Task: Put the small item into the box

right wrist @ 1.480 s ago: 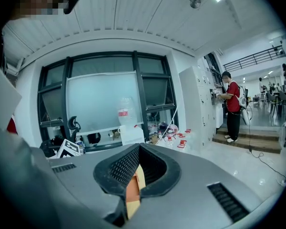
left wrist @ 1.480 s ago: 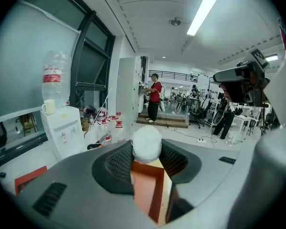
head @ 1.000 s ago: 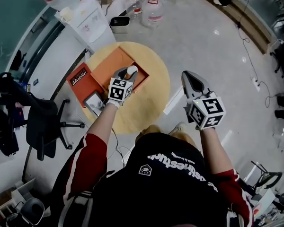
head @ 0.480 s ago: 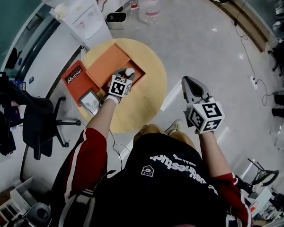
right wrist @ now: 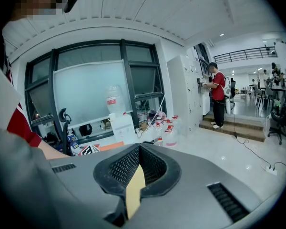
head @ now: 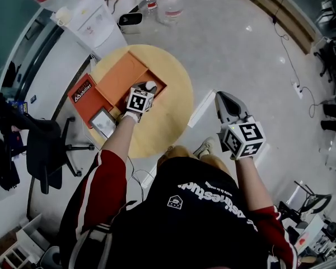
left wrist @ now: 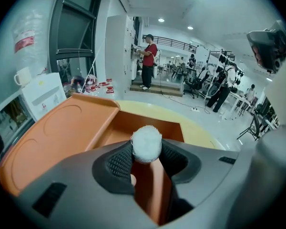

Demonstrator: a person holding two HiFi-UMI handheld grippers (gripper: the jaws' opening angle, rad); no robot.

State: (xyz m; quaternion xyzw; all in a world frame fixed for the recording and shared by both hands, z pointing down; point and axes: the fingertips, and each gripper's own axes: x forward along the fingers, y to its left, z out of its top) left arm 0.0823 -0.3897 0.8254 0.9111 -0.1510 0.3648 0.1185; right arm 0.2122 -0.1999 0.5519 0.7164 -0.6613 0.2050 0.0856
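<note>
A small white fuzzy ball (head: pixel 150 85) sits pinched between the pads of my left gripper (head: pixel 145 88), which hangs over the open orange box (head: pixel 119 76) on the round wooden table (head: pixel 171 114). In the left gripper view the ball (left wrist: pixel 146 143) shows between the jaws of the left gripper (left wrist: pixel 146 152), with the box's deep compartment (left wrist: pixel 148 124) right below and beyond. My right gripper (head: pixel 227 101) is off the table's right side above the floor. In its own view the right gripper (right wrist: pixel 139 149) has its jaws together and nothing in them.
The box's lid with a white logo (head: pixel 81 92) and a grey-white card (head: pixel 103 122) lie at the table's left edge. A water dispenser (head: pixel 95 15) and water bottles (head: pixel 169 4) stand beyond the table. A black office chair (head: pixel 45 144) is at the left.
My left gripper has sunk toward the orange box with the white ball still in it. The right gripper has shifted slightly lower beside the table, still shut.
</note>
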